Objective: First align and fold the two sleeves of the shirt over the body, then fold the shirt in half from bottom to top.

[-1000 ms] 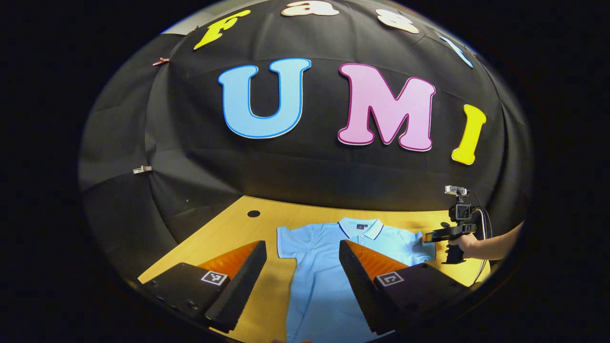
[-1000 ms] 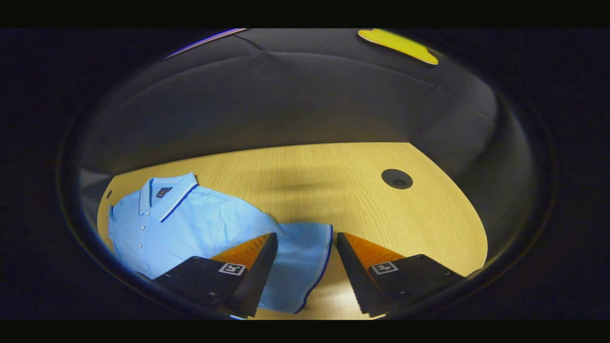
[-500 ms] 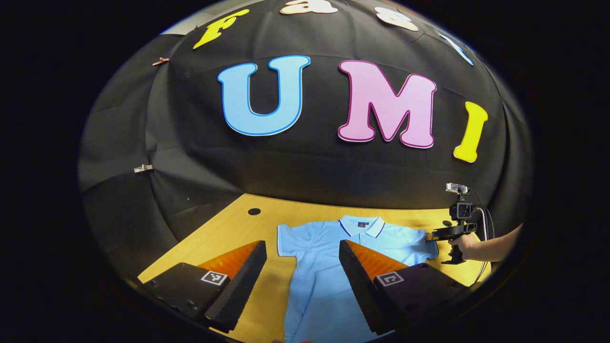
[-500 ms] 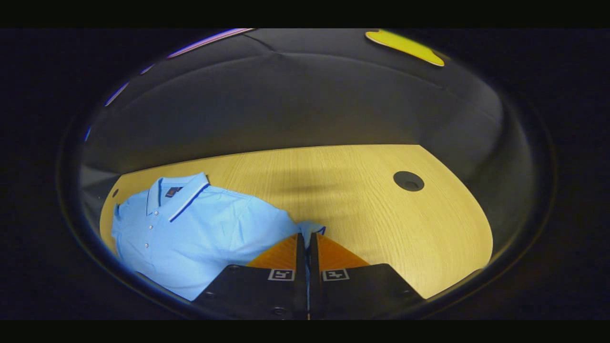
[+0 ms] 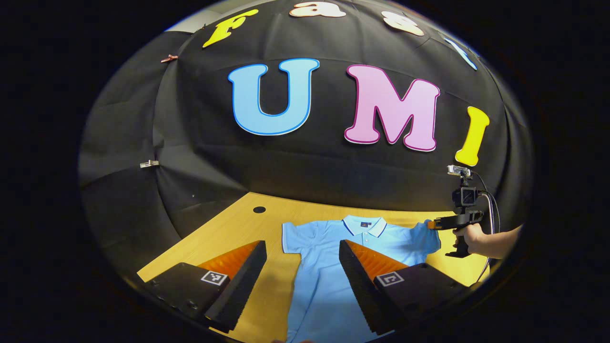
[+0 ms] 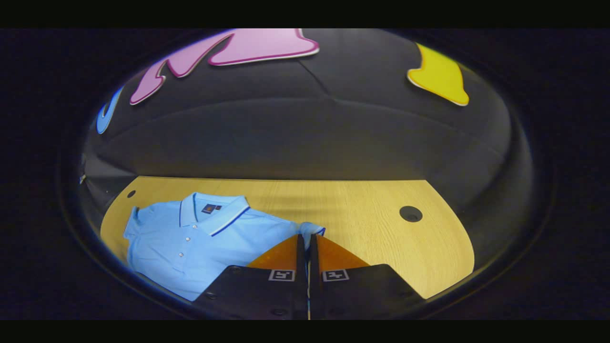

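Note:
A light blue polo shirt (image 5: 329,267) lies face up on the yellow wooden table (image 5: 228,233), collar toward the wall. My left gripper (image 5: 302,245) hovers open above the shirt's left side, with nothing between its fingers. In the left gripper view the right gripper (image 5: 431,225) shows farther off, held by a hand (image 5: 472,236) and lifting the shirt's right sleeve (image 5: 424,238) off the table. In the right gripper view my right gripper (image 6: 307,236) is shut on that sleeve's cuff (image 6: 312,228), and the shirt (image 6: 190,238) spreads to the left.
The table has a round cable hole at its far left (image 5: 259,209) and another at its right (image 6: 411,214). The black cloth wall stands close behind the table. Bare wood (image 6: 381,238) lies to the right of the shirt.
My right gripper closed on the right sleeve's cuff and has since raised it off the table. The left gripper has stayed open and barely shifted.

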